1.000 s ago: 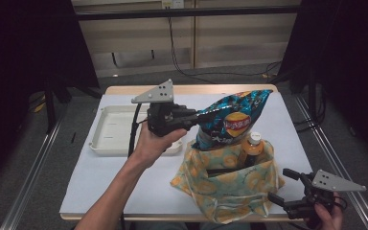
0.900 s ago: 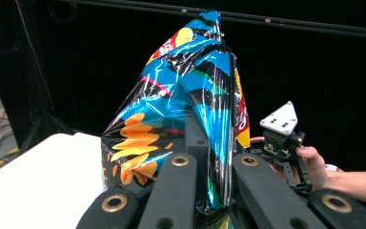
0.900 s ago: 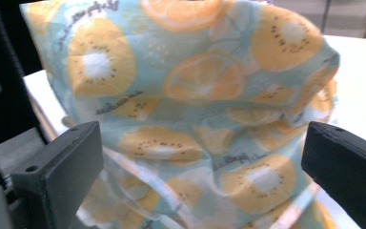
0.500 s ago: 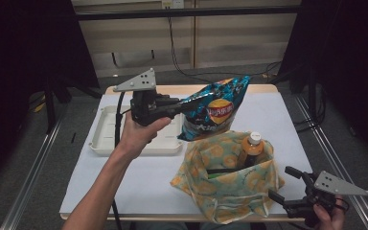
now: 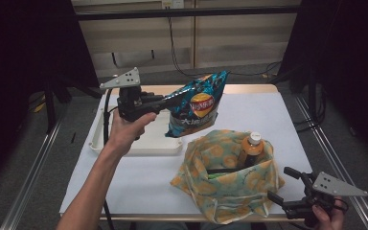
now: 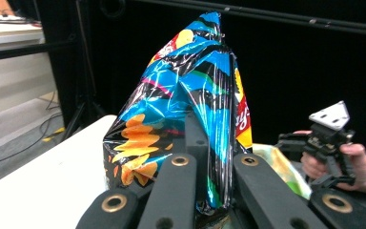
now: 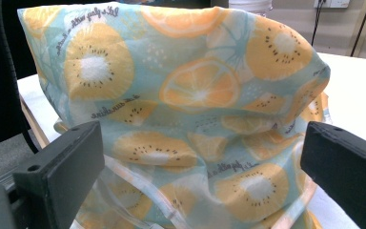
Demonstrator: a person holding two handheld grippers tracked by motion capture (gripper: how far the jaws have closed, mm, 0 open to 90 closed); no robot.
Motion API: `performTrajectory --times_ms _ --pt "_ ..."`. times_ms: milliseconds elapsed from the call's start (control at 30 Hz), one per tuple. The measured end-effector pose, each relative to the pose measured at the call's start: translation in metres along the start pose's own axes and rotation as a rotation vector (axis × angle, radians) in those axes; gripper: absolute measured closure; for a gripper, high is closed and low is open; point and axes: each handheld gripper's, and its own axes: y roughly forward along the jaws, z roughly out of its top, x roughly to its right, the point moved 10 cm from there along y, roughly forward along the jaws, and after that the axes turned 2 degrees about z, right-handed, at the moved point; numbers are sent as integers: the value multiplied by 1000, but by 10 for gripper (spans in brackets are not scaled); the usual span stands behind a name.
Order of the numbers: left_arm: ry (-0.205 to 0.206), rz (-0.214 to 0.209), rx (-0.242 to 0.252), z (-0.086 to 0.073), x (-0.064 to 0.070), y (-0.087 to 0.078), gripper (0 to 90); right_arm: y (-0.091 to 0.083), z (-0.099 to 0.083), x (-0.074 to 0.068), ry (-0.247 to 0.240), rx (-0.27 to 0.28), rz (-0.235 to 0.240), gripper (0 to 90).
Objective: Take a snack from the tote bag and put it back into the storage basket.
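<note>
Chip bag (image 5: pixel 195 104) hangs over tray (image 5: pixel 98 143); left claw (image 6: pixel 209 157) pinches it.

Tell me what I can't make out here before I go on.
- Bottle body: high view, hidden inside the fruit-print bag.
- Green item in the bag: high view, too little shows to tell what it is.
- Chip bag bottom: left gripper view, covered by the left gripper.

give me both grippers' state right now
Left gripper: shut on the chip bag, held above the table.
Right gripper: open, beside the fruit-print bag.
</note>
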Motion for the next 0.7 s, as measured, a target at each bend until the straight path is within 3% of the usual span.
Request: performTrajectory --times_ms 400,700 --pt "-16 58 -29 -13 -26 -13 900 -1 -1 1 0 -1 1 1" --pt "-52 100 -40 -27 -49 -23 899 0 -1 1 -1 -4 6 3"
